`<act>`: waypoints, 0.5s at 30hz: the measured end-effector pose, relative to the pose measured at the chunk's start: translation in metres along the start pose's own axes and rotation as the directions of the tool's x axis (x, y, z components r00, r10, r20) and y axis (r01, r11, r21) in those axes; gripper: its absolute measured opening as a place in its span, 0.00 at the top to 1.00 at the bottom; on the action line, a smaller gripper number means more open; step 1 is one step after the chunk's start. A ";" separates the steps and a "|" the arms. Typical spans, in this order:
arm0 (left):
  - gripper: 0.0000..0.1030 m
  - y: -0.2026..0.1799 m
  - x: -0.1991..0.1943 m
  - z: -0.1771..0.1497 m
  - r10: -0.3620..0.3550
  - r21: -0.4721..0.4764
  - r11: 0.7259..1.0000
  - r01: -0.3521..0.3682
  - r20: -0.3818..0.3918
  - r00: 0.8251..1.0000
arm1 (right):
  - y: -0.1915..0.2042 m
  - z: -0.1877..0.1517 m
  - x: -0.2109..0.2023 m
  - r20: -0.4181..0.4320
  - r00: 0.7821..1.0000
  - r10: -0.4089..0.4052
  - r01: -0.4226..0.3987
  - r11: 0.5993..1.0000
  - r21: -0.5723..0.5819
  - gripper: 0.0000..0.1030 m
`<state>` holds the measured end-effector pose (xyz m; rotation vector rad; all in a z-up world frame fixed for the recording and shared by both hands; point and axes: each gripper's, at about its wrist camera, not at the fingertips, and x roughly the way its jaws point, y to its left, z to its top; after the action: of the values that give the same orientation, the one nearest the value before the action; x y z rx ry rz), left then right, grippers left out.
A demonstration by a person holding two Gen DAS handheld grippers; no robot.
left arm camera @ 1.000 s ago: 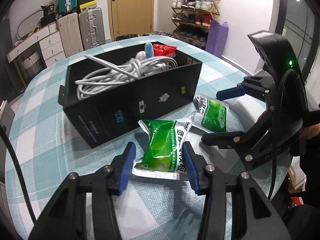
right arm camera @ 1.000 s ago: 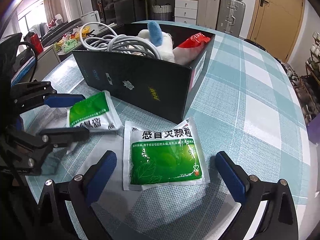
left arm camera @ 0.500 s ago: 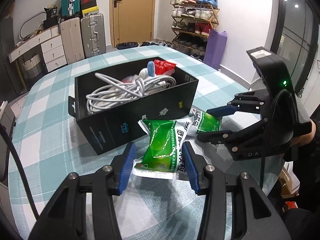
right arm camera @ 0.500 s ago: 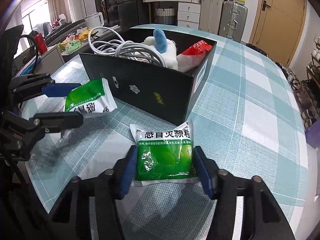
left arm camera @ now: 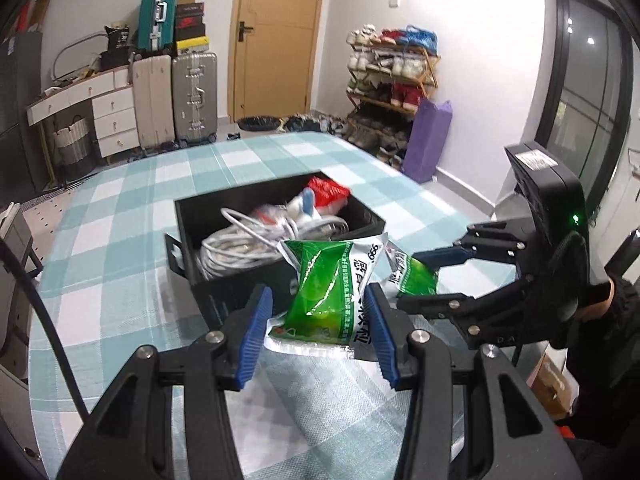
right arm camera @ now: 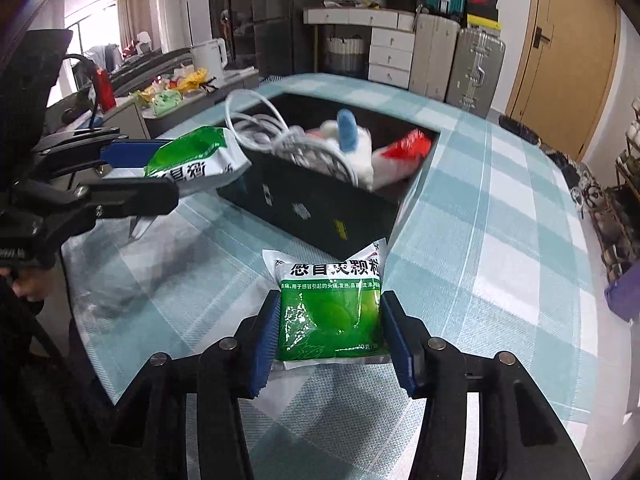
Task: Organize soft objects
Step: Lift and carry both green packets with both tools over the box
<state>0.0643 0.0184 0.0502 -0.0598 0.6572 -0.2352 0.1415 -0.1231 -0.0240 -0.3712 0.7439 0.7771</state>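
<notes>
- Green and white, two soft packets are the things being tidied, and each gripper has one.
- The left gripper (left arm camera: 320, 330) has its blue pads pressed on both sides of the first green packet (left arm camera: 326, 286). The packet is off the table and hangs in front of the black box (left arm camera: 236, 288), at the side of the box nearest the camera.
- The right gripper (right arm camera: 330, 346) has the second green packet (right arm camera: 332, 316) between its blue pads. Its jaws are closing, and the pads already touch both sides of the packet.
- The second green packet is just in front of the black box, near the box's corner. I cannot tell for sure if its bottom edge touches the table.
- The black box sits open on the table (left arm camera: 120, 232), which has a blue-green and white checked cloth.
- Inside the black box lies a pile of white cable (left arm camera: 240, 242). Behind the cable, deeper in the box, are a white soft toy with a blue part (right arm camera: 352, 140) and a red packet (left arm camera: 328, 192).
- Seen from the left camera, the right gripper is to the right of the box, and a hand (left arm camera: 596, 300) in a dark sleeve holds it.
- Far behind the box stand suitcases (left arm camera: 176, 98), a wooden door (left arm camera: 276, 40) and a shoe rack (left arm camera: 388, 84).
</notes>
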 end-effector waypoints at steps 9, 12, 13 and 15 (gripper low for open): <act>0.54 0.018 -0.015 0.010 0.053 -0.077 0.996 -0.048 0.065 0.996 | 0.002 0.009 -0.032 0.099 0.995 -0.002 0.000 1.000 0.013 0.52; 0.54 0.023 -0.016 0.013 0.084 -0.091 0.993 -0.077 0.077 0.994 | -0.001 0.013 -0.037 0.125 0.992 -0.006 0.002 1.000 0.030 0.52; 0.54 0.024 -0.016 0.014 0.094 -0.092 0.992 -0.086 0.082 0.992 | -0.002 0.014 -0.039 0.136 0.991 -0.009 0.004 0.999 0.037 0.52; 0.54 0.028 -0.017 0.016 0.112 -0.099 0.990 -0.104 0.089 0.990 | -0.005 0.018 -0.042 0.155 0.988 -0.010 0.002 0.999 0.053 0.52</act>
<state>0.0671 0.0496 0.0694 -0.1243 0.5749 -0.0963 0.1334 -0.1376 0.0188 -0.2620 0.6157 0.7696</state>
